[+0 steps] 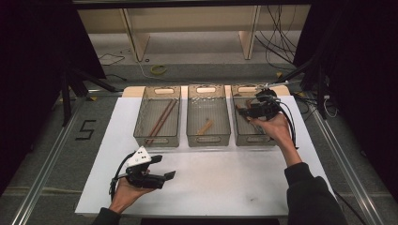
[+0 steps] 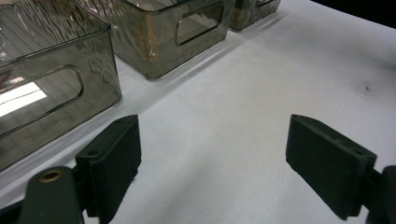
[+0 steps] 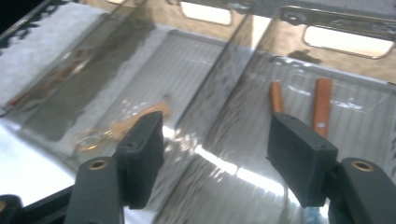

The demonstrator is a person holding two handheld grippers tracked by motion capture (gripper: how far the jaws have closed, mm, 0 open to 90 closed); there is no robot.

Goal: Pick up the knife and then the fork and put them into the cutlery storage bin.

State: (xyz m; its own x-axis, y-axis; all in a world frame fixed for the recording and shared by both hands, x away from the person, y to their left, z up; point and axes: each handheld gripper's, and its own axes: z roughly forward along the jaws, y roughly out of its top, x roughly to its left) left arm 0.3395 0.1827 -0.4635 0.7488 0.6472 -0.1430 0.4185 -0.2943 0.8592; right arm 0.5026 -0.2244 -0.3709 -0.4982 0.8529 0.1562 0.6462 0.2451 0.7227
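Three smoky clear bins stand in a row on the white mat (image 1: 211, 183). The left bin (image 1: 157, 140) holds two long brown sticks (image 1: 162, 119). A short tan wooden piece (image 1: 205, 126) lies in the middle bin (image 1: 208, 139). My right gripper (image 1: 244, 111) hovers over the right bin (image 1: 253, 140), open, with nothing between its jaws (image 3: 215, 135). Below it on that bin's floor lie two short reddish-brown pieces (image 3: 322, 105). My left gripper (image 1: 164, 167) rests in a hand near the mat's front left, open and empty (image 2: 212, 140), facing bare mat beside the bins.
The bins' handle cut-outs face the front (image 2: 56, 88). A wide strip of white mat (image 2: 261, 84) lies between the bins and the front edge. Cables and a shelf frame (image 1: 187, 28) stand beyond the table. Dark stands flank both sides.
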